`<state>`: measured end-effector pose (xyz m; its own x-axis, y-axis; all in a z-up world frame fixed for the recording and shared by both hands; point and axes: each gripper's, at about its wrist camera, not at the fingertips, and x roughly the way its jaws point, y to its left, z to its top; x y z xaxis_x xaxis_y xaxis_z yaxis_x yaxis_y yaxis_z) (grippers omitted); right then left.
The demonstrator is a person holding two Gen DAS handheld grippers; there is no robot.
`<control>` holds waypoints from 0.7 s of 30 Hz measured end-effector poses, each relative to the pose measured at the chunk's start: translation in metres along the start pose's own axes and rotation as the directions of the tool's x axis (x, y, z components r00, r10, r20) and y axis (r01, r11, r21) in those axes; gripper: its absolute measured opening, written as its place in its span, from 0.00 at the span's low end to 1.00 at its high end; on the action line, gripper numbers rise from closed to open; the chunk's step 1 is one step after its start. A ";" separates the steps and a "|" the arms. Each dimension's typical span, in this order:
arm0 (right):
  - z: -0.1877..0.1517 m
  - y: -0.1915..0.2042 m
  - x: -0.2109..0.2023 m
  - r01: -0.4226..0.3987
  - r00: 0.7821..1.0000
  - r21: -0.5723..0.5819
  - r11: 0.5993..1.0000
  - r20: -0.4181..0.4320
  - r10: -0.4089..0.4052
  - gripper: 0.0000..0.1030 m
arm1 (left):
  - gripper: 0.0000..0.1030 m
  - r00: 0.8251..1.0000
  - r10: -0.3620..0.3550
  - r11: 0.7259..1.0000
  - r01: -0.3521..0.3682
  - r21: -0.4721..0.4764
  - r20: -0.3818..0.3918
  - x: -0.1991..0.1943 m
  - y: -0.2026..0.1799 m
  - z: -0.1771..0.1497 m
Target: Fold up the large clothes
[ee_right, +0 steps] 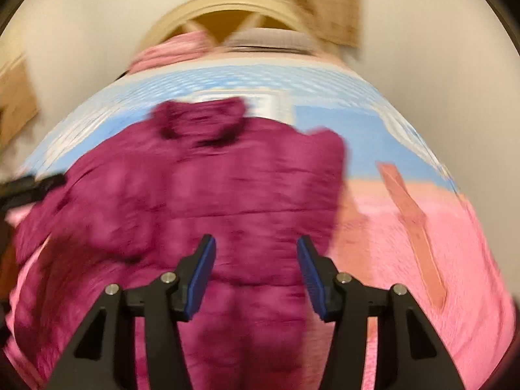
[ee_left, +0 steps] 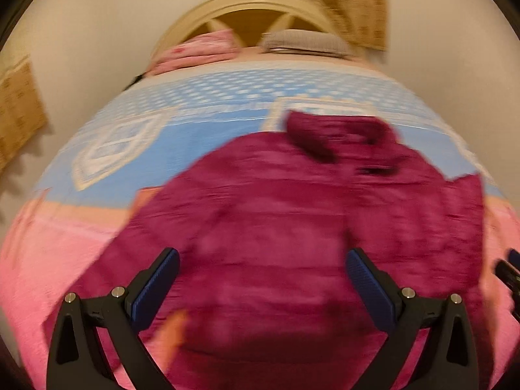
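A large magenta quilted jacket (ee_left: 292, 214) lies spread on the bed, collar (ee_left: 338, 133) toward the headboard. It also shows in the right wrist view (ee_right: 201, 201). My left gripper (ee_left: 261, 256) is open and empty above the jacket's lower part. My right gripper (ee_right: 256, 243) is open and empty above the jacket's lower right part. The left gripper's tip (ee_right: 29, 185) shows at the left edge of the right wrist view. Both views are blurred.
The bed has a pink blanket (ee_right: 422, 260) near me and a blue patterned sheet (ee_left: 201, 104) farther off. A pink pillow (ee_left: 201, 48) and a grey pillow (ee_left: 305, 42) lie by the curved headboard (ee_left: 247, 3). Walls flank the bed.
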<state>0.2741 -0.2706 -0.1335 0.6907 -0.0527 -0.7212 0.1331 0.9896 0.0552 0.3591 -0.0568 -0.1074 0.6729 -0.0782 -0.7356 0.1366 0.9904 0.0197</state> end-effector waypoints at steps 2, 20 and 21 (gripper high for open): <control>-0.007 -0.010 0.005 -0.002 1.000 0.032 0.999 -0.007 0.003 0.55 | 0.99 0.999 -0.041 0.999 0.041 0.023 -0.010 0.008 -0.017 0.003; -0.052 -0.052 0.010 0.008 0.998 0.059 0.998 -0.059 -0.005 0.64 | 0.06 0.993 -0.049 0.991 0.061 0.115 -0.108 0.025 -0.028 -0.030; -0.052 -0.053 0.012 0.009 0.998 0.058 0.998 -0.063 -0.006 0.64 | 0.06 0.992 -0.032 0.991 0.047 0.127 -0.124 0.027 -0.027 -0.034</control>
<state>0.2385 -0.3170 -0.1808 0.6439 -0.0498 -0.7635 0.1809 0.9795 0.0886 0.3486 -0.0815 -0.1506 0.5730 -0.0947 -0.8141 0.2594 0.9632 0.0705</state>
